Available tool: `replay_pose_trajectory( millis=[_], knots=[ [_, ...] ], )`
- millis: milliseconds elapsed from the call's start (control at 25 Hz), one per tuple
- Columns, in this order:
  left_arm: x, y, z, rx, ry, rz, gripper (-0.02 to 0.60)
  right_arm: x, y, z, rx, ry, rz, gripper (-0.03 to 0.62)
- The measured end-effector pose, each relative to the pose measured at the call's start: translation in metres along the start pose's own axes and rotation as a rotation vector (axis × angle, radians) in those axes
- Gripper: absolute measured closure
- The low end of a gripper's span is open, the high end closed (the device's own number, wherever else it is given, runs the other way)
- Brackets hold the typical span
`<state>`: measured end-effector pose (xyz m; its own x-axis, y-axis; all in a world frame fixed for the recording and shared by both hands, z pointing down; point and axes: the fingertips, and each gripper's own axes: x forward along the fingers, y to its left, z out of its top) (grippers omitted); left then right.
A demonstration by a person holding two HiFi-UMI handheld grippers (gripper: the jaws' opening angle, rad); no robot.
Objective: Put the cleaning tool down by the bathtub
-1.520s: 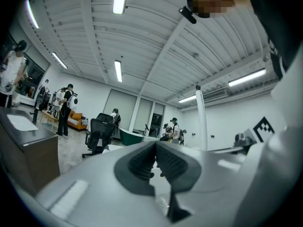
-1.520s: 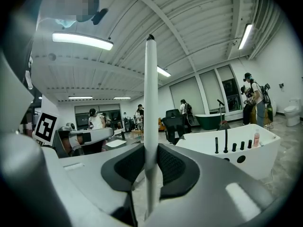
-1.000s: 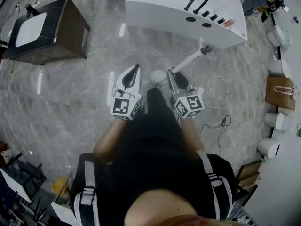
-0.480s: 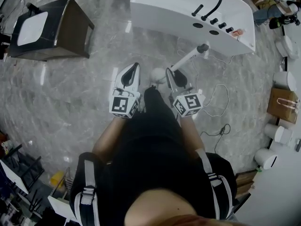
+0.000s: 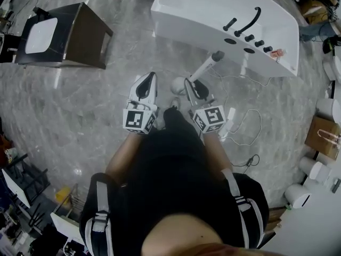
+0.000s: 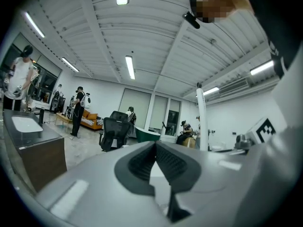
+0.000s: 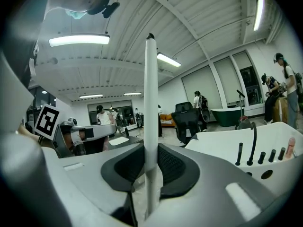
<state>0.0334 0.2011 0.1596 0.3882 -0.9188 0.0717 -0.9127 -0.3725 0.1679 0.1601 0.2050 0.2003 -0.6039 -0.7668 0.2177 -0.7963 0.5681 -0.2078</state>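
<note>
Right claw (image 5: 188, 82) is clamped on the cleaning tool (image 5: 205, 67). In the right gripper view the white pole (image 7: 150, 89) sits pinched between both pads and sticks out well past the claw (image 7: 150, 150). From the head view the pole runs forward from the right claw toward the bathtub (image 5: 213, 9). Its dark end is near the tub's side wall; can't tell if they touch. The tool's round white head (image 5: 177, 85) is just left of the right claw, between the two claws.

Left claw (image 5: 149, 78) is closed with nothing in it; its pads meet at the tips in the left gripper view (image 6: 155, 148). It is held beside the right claw, apart from the tool.

Bathtub is ahead of both claws, with a black faucet (image 5: 250, 21) on its rim. Grey marble floor (image 5: 96, 100) lies below. A dark cabinet with a white basin (image 5: 80, 36) is far left of the left claw. Loose cables (image 5: 248, 121) lie on the floor right of the right claw.
</note>
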Motion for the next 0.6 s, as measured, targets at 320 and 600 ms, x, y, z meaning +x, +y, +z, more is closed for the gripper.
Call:
replay_pose_trajectory(
  millis=[320, 600],
  knots=[
    [0.028, 0.010, 0.004, 0.000, -0.009, 0.088, 0.572, 0.029, -0.030, 0.008, -0.006, 0.006, 0.061, 0.507],
    [0.040, 0.025, 0.004, -0.004, -0.017, 0.118, 0.572, 0.054, -0.037, 0.001, -0.010, 0.025, 0.081, 0.507]
  ],
)
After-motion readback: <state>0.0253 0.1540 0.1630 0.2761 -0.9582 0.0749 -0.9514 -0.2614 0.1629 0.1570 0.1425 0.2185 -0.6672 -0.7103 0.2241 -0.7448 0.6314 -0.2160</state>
